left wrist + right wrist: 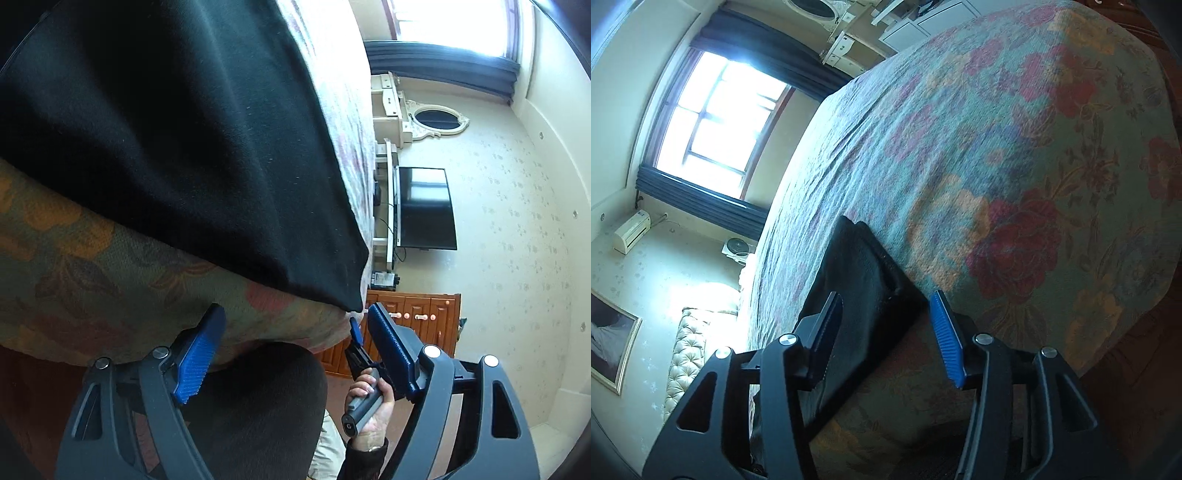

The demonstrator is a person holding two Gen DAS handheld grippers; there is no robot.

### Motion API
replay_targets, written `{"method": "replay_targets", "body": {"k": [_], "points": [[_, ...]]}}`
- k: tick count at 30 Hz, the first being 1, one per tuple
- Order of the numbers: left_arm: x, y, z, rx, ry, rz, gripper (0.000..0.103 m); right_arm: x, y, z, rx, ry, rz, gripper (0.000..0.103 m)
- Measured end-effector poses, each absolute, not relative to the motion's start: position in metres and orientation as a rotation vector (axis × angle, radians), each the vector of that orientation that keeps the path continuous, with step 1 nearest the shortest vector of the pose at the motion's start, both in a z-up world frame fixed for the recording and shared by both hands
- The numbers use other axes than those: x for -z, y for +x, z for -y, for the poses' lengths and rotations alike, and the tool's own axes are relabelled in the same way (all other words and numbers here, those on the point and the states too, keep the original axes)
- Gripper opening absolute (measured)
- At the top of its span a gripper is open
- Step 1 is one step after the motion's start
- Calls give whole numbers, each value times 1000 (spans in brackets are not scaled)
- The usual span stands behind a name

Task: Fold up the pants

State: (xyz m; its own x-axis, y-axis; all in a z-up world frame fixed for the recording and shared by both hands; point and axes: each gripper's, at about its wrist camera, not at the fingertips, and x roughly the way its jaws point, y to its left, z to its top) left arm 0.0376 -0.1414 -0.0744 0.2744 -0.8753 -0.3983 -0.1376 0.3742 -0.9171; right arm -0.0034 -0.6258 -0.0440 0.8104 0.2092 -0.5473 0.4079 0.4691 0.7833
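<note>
Left gripper (291, 325): fingers spread wide, holding nothing; the pants corner hangs just ahead of the gap, nearer the right-hand finger.

Right gripper (886, 314): fingers also wide apart, with a dark flap of the pants lying between them (whether either pad touches the cloth I cannot tell). In the left view its blue tip (355, 329) and the hand (371, 402) holding it sit just under that same corner.

Pants (166, 129): black, spread flat on the bed, their bottom corner at the bed's near edge; the cloth widens up and away from the left fingers.

Bed (997, 155): floral cover, running away from the grippers.

Key relation: both grippers crowd one corner at the near edge; the right looks closer to a grip (my judgement), needing only to close.

Far: TV (424, 206), window (716, 110).
</note>
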Motion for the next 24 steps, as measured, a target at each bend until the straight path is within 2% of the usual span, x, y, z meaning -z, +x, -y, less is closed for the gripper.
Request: {"method": "replay_targets", "body": {"k": [3,7,10,19,21,23,24], "points": [[53,39,130,694,-956,-1168,78,53,2,642,88,1147,-644,55],[20,50,95,652,-738,-999,80,82,12,639,5,1274,-691,56],[8,62,54,555,-651,-912,81,89,7,636,-7,1328,-629,61],[31,81,-68,264,-702,-858,81,78,24,620,-27,1235,-644,61],[29,84,-71,255,-672,-854,81,73,29,615,-5,1189,-663,56],[27,86,-71,256,-650,-845,81,70,35,611,33,1127,-698,29],[28,86,-70,255,-646,-848,81,70,38,609,35,1108,-712,22]]}}
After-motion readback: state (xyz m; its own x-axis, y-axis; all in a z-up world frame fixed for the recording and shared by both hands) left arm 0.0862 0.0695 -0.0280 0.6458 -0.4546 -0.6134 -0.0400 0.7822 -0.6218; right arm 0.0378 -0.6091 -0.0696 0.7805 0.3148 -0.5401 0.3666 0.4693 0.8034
